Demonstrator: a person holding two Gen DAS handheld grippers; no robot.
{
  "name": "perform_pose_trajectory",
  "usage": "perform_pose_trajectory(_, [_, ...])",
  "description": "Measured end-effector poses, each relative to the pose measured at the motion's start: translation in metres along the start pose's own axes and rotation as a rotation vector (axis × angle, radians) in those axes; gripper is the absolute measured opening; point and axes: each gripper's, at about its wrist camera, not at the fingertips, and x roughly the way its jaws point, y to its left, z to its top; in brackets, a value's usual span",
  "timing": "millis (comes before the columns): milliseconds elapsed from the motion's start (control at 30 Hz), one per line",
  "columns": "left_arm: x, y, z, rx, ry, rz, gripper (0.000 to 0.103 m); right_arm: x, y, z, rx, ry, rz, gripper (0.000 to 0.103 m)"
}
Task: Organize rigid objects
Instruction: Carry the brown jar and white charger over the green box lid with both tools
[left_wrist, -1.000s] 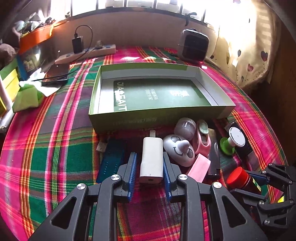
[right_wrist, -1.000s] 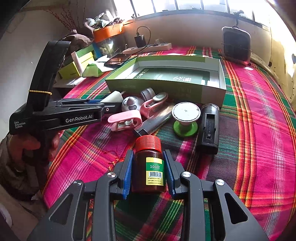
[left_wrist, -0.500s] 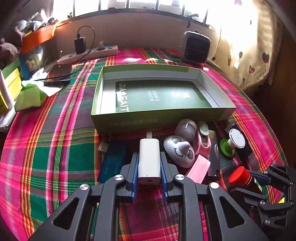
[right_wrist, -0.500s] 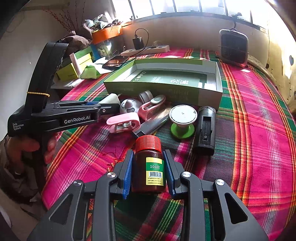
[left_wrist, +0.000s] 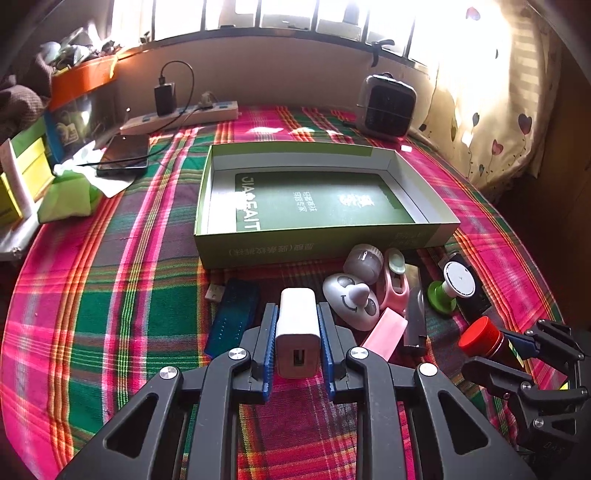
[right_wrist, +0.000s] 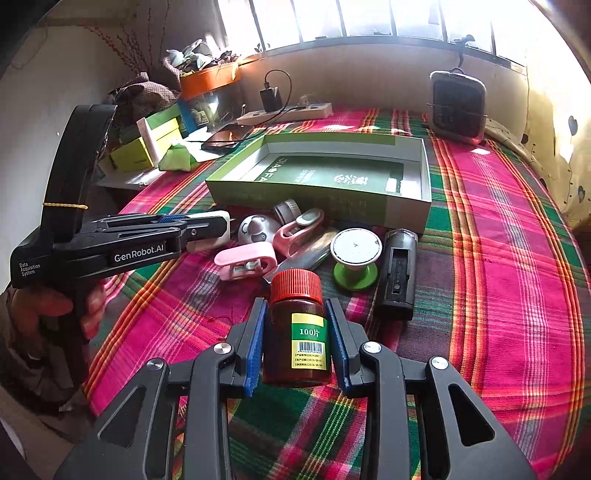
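Two sets of tongs were each clamped on something. The left tongs (left_wrist: 297, 328) pinched a white charger (left_wrist: 297, 332) between blue pads, lifted a little above the plaid cloth (left_wrist: 110, 295). The right tongs (right_wrist: 297, 332) gripped a brown pill bottle (right_wrist: 297, 339) with a red cap, its base low over the cloth.

Straight ahead of the left tongs lay the open green box (left_wrist: 317, 247), its near wall facing them, its floor bare. Between that wall and the tongs only a narrow strip of cloth stayed free. Just left of the left tongs lay a blue strap (left_wrist: 232, 317); just right, a white face-shaped gadget (left_wrist: 351, 301) and a pink block (left_wrist: 384, 332), crowding that side. Far left of the tongs the cloth was open.

Ahead of the right tongs sat a green-footed white disc (right_wrist: 355, 258), a black case (right_wrist: 397, 273) and a pink clip (right_wrist: 247, 262); to their right the cloth ran clear to its edge.

Only the right view showed a hand (right_wrist: 55, 310) on the left tool's grip. Only the left view showed the strap.
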Motion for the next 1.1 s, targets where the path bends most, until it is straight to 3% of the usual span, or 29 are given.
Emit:
perform_pose_trajectory(400, [0.010, 0.001, -0.009, -0.008, 0.042, 0.002, 0.020, 0.001, 0.003, -0.001, -0.004, 0.001, -0.003, 0.033])
perform_pose_trajectory(767, [0.014, -0.010, -0.009, 0.051, 0.032, 0.063, 0.021, 0.003, 0.001, -0.001, -0.002, 0.007, -0.004, 0.033])
perform_pose_trajectory(1100, [0.011, -0.004, -0.009, 0.023, 0.022, 0.045, 0.019, 0.000, 0.002, 0.001, -0.004, -0.005, -0.016, 0.033])
